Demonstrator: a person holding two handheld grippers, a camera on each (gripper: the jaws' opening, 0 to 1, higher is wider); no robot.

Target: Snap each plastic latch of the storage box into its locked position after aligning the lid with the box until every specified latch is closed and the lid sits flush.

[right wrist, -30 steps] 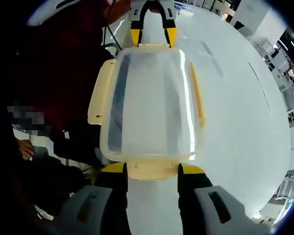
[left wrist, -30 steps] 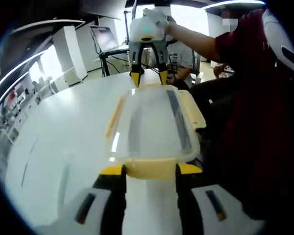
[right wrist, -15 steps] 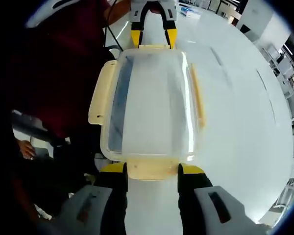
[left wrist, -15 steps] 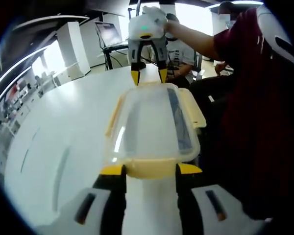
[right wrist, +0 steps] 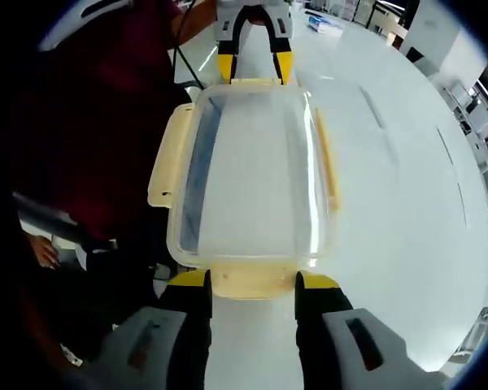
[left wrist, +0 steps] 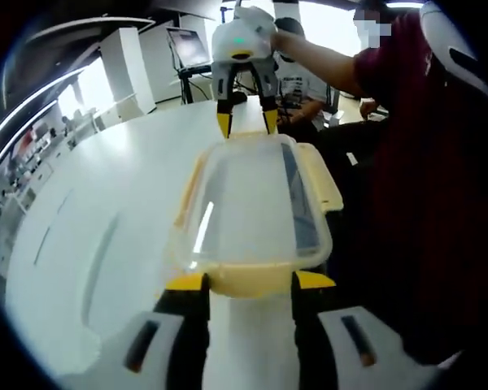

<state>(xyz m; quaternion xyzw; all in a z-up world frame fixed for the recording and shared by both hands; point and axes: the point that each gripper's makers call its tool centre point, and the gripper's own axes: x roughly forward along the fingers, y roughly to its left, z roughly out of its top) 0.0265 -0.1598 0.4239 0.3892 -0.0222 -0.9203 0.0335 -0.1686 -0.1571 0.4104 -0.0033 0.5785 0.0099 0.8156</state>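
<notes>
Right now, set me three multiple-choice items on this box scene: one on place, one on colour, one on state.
1. Where does the storage box sit?
A. on the white table
B. on a chair
C. on the floor

2. What colour are the latches?
A. blue
B. pale yellow
C. red

3. How does the long side latch near the person stand?
A. snapped flat
B. broken off
C. flared outward

Answers: 1 A, the white tabletop lies beneath and beside the box. 2 B, every latch is pale yellow against the clear lid. 3 C, it juts out from the rim, while the opposite latch lies close along the box.
</notes>
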